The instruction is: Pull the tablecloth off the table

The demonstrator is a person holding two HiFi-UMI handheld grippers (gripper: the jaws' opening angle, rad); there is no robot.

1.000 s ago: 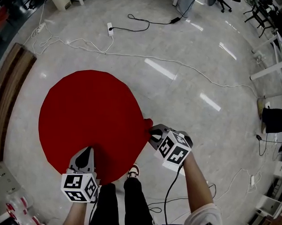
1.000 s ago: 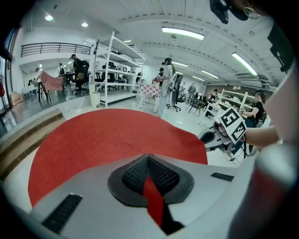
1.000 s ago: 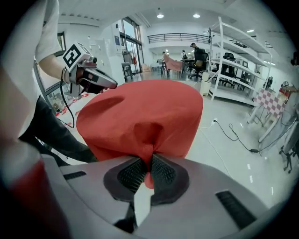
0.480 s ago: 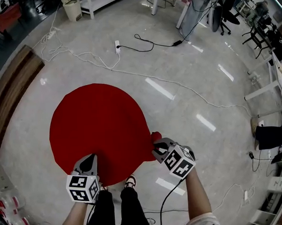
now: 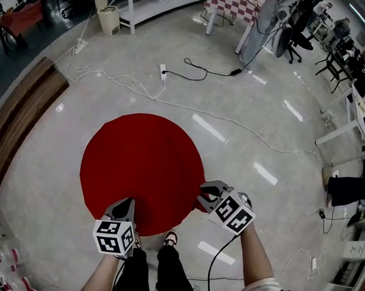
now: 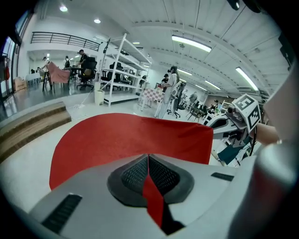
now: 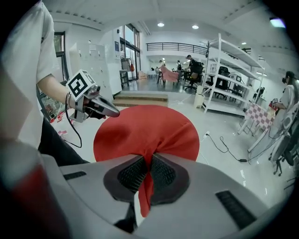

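Observation:
A round red tablecloth [image 5: 141, 168] lies spread out flat in front of me, and no table shows from under it. My left gripper [image 5: 126, 204] is shut on the cloth's near edge at the left. My right gripper [image 5: 204, 192] is shut on its near edge at the right. In the left gripper view a strip of the red cloth [image 6: 131, 137] is pinched between the pads [image 6: 135, 175], and the right gripper [image 6: 224, 119] shows beyond it. In the right gripper view a bunched fold of the cloth [image 7: 145, 130] runs down between the pads [image 7: 161, 175]; the left gripper [image 7: 100, 107] is at the far side.
White cables and a power strip [image 5: 162, 69] lie on the shiny floor beyond the cloth. A wooden step [image 5: 24, 118] runs along the left. A bin [image 5: 109, 18], a white rack and a checkered table [image 5: 233, 1] stand at the back. My legs and a shoe [image 5: 169, 238] are below the cloth.
The head view has tilted up and shows more of the room. The cloth and both grippers now sit further right in it. The red bunch by the right gripper has flattened. Both grips hold.

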